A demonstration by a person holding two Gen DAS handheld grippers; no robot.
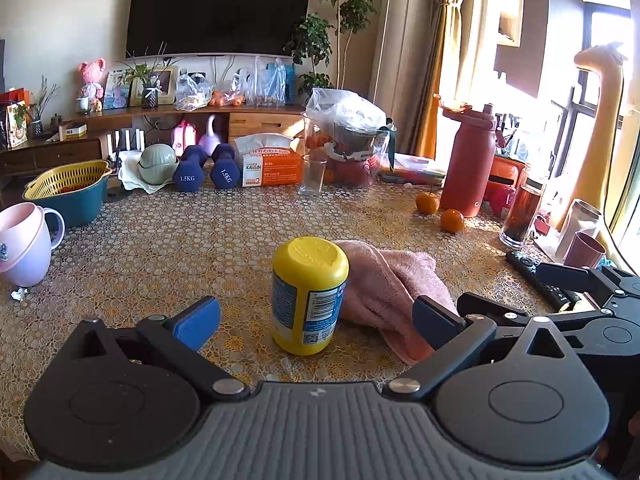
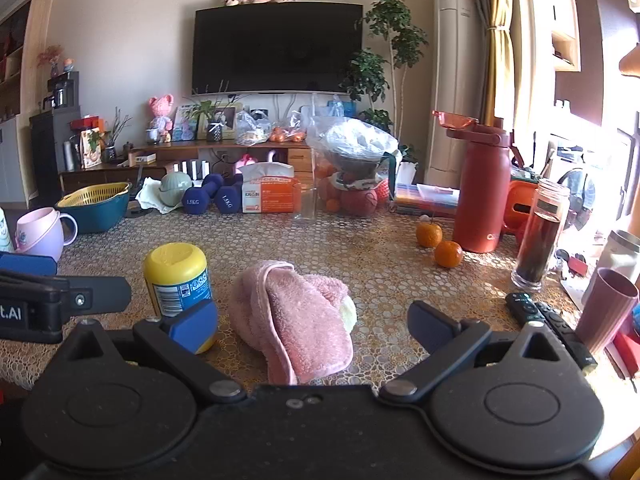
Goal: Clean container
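A yellow container (image 1: 309,294) with a blue label stands upright on the patterned table, straight ahead of my left gripper (image 1: 318,318), which is open with nothing between its blue pads. A folded pink towel (image 1: 390,286) lies just right of the container, touching it. In the right wrist view the pink towel (image 2: 298,316) lies directly in front of my right gripper (image 2: 314,326), open and empty, with the yellow container (image 2: 178,280) at its left, partly hidden behind the left fingertip (image 2: 194,326). Each gripper shows at the edge of the other's view.
A red bottle (image 2: 482,190), two oranges (image 2: 438,244), a dark glass jar (image 2: 540,236), remote controls (image 2: 548,322) and a maroon cup (image 2: 608,310) sit to the right. A pink mug (image 1: 24,242), a teal basin with yellow strainer (image 1: 70,192), dumbbells and a tissue box (image 1: 270,162) line the left and back.
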